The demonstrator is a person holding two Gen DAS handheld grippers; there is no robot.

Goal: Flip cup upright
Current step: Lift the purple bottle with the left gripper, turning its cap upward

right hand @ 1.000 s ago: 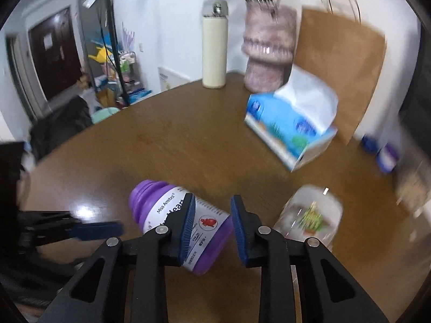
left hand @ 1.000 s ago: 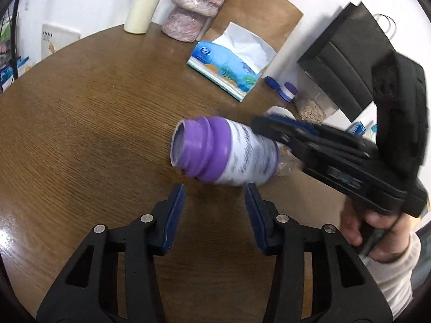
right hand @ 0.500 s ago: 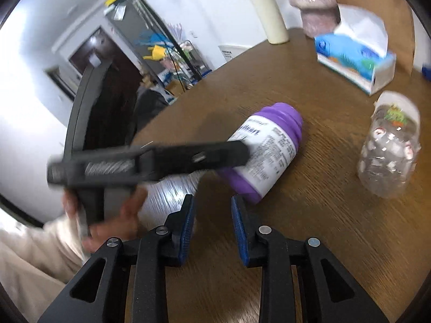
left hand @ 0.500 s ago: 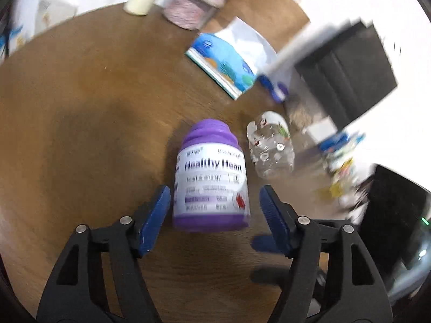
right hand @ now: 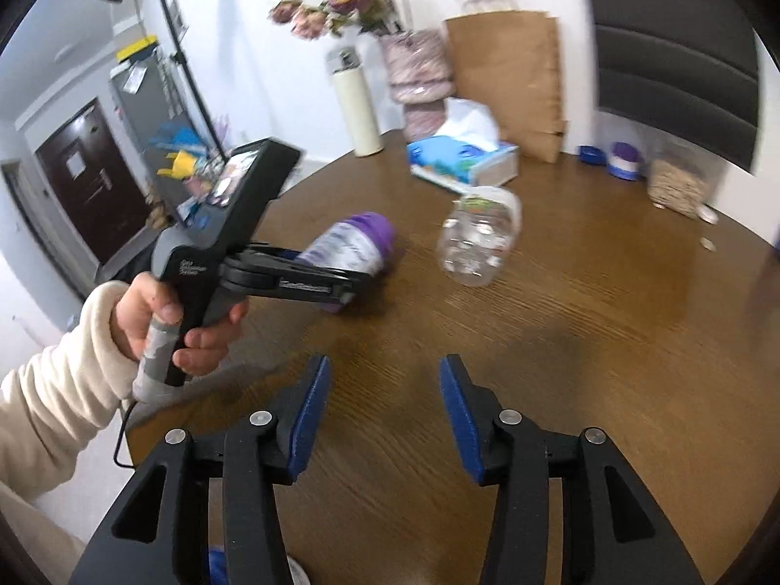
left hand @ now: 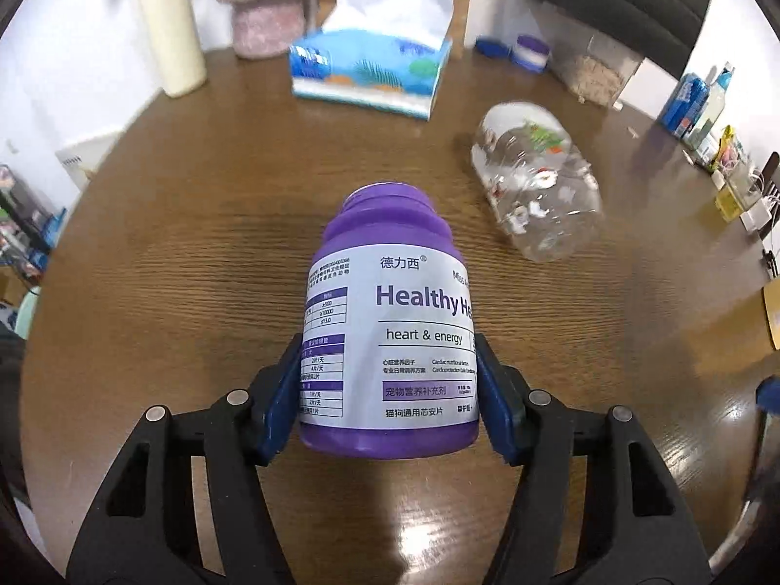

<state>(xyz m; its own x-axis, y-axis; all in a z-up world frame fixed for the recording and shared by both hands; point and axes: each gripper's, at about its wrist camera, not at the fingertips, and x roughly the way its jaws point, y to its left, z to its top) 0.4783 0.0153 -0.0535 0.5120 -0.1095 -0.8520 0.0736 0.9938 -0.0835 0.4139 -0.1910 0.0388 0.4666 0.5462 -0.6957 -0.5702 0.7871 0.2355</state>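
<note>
A purple jar-like cup [left hand: 390,321] with a white "Healthy Heart" label lies tipped over, its open neck pointing away from me. My left gripper [left hand: 387,356] is shut on its lower body, one blue pad on each side. In the right wrist view the same cup [right hand: 351,243] sits in the left gripper [right hand: 358,275], low over the wooden table [right hand: 585,341]; whether it touches the wood I cannot tell. My right gripper [right hand: 384,365] stands open and empty, nearer the table's front. A clear plastic jar [left hand: 536,195] lies on its side to the right of the purple cup.
At the back stand a blue tissue box [left hand: 370,68], a cream flask [left hand: 170,29], a pink vase [left hand: 265,5] and a brown paper bag [right hand: 507,78]. A small purple-lidded tub [left hand: 529,51] and a container of grains [right hand: 677,185] sit back right. A sleeved hand [right hand: 161,312] holds the left gripper.
The right gripper let go of the purple cup, drew back and opened. The left gripper swung in behind the cup and shut on its lower body.
</note>
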